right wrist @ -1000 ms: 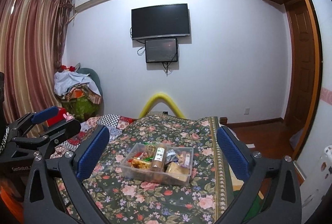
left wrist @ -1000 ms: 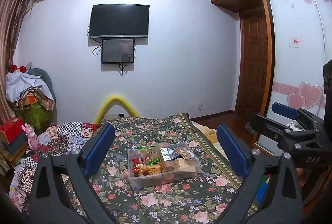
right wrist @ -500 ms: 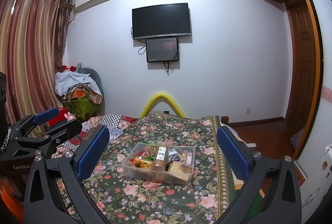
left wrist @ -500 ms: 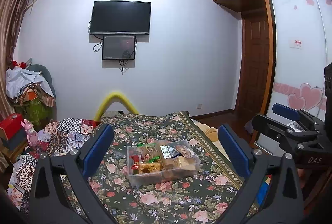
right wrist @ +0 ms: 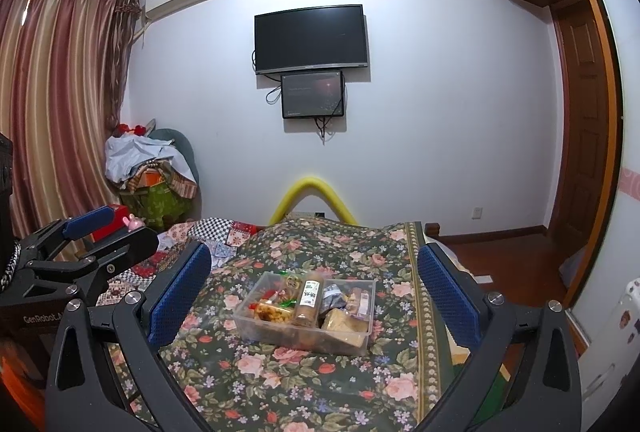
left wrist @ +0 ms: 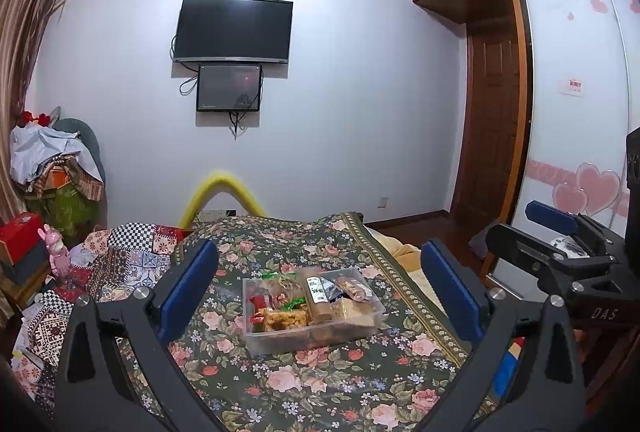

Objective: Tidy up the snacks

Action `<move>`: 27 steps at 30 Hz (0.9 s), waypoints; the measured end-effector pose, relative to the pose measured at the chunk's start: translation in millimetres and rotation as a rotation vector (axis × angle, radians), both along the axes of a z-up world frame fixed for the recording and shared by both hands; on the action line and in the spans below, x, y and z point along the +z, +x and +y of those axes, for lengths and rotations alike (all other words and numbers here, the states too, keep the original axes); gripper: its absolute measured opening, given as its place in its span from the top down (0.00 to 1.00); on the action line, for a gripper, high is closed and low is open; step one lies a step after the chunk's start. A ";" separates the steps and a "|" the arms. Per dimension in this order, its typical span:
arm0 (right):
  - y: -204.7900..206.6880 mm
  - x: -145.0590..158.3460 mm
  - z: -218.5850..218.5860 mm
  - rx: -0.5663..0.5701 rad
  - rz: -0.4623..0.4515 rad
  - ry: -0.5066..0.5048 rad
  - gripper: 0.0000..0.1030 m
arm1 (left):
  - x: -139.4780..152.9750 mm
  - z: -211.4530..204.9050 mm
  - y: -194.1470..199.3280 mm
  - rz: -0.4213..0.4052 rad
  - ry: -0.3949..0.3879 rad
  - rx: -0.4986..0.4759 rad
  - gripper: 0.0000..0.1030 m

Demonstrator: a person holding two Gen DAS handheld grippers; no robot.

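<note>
- While both grippers hang back above the near end of the bed, the clear snack bin (left wrist: 314,312) sits on the floral bedspread (left wrist: 320,384), dead ahead of each camera and well apart from the fingertips.
- Left gripper (left wrist: 320,288): jaws spread wide, nothing between them. Right gripper (right wrist: 314,288): same story, wide and empty.
- Inside the bin, the packets lie side by side: a tall brown tube with a white label (right wrist: 307,298) near the middle, an orange-brown bag (right wrist: 272,312) at its left, pale wafers (right wrist: 338,320) at its right (smaller wrappers at the back are too small to name).
- No loose snack shows on the bedspread, so the snacks already lie gathered in the bin; whether sorting is finished or a rearranging is in hand, this moment cannot say.
- Key relation: the bin's long axis runs across the view, left to right, and the tube's runs away from the cameras, roughly in line with the fingers.
- Neither hand looks clearly nearer; the bin sits centred between both pairs of fingers.
</note>
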State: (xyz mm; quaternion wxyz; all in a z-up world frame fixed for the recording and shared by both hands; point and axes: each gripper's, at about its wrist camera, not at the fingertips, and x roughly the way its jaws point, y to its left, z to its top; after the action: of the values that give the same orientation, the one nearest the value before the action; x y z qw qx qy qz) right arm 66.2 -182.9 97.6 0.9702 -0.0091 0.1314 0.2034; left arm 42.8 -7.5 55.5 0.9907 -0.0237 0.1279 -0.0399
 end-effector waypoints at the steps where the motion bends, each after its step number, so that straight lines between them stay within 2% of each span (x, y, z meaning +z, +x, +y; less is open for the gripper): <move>1: -0.3 -0.2 0.0 -0.002 -0.001 -0.002 0.00 | -0.2 -0.6 -0.1 0.000 0.002 0.001 0.00; 27: -1.2 1.0 -1.0 -0.008 -0.007 -0.013 0.00 | -1.8 1.3 -3.5 0.003 0.002 -0.017 0.00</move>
State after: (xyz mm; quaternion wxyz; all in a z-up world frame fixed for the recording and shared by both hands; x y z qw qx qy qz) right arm 64.9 -183.9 98.6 0.9714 -0.0157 0.1292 0.1985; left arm 39.4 -6.2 53.7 0.9902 -0.0215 0.1294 -0.0480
